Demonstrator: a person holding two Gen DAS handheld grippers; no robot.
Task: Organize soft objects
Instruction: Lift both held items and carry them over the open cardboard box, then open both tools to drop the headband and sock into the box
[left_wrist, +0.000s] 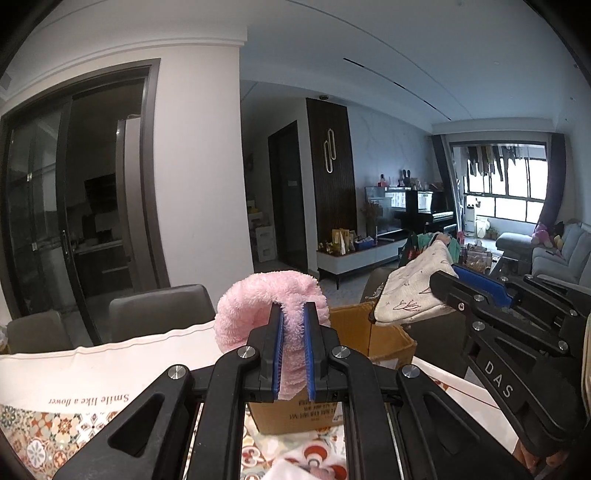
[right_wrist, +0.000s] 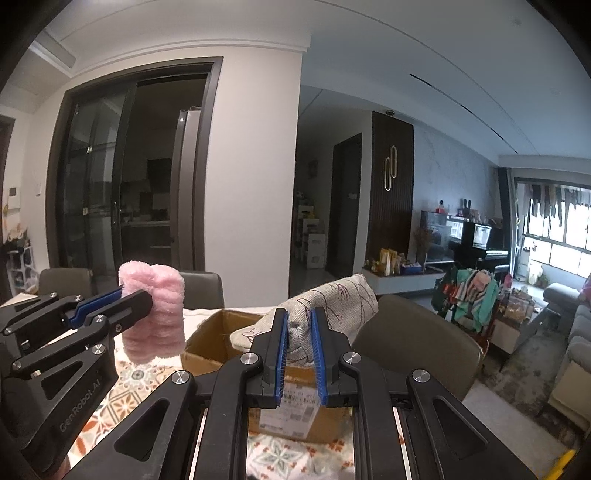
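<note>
My left gripper (left_wrist: 293, 312) pinches a fluffy pink towel (left_wrist: 258, 299) and my right gripper (right_wrist: 299, 317) pinches a coarse beige printed pouch (right_wrist: 332, 299), both held just above an open cardboard box (right_wrist: 207, 339) ahead on the patterned tablecloth (left_wrist: 55, 424), grey chairs (left_wrist: 159, 306) beyond.

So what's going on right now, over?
Left gripper shut on pink fluffy cloth. Right gripper shut on beige printed pouch. Both held above open cardboard box. Nothing blocking the box.
</note>
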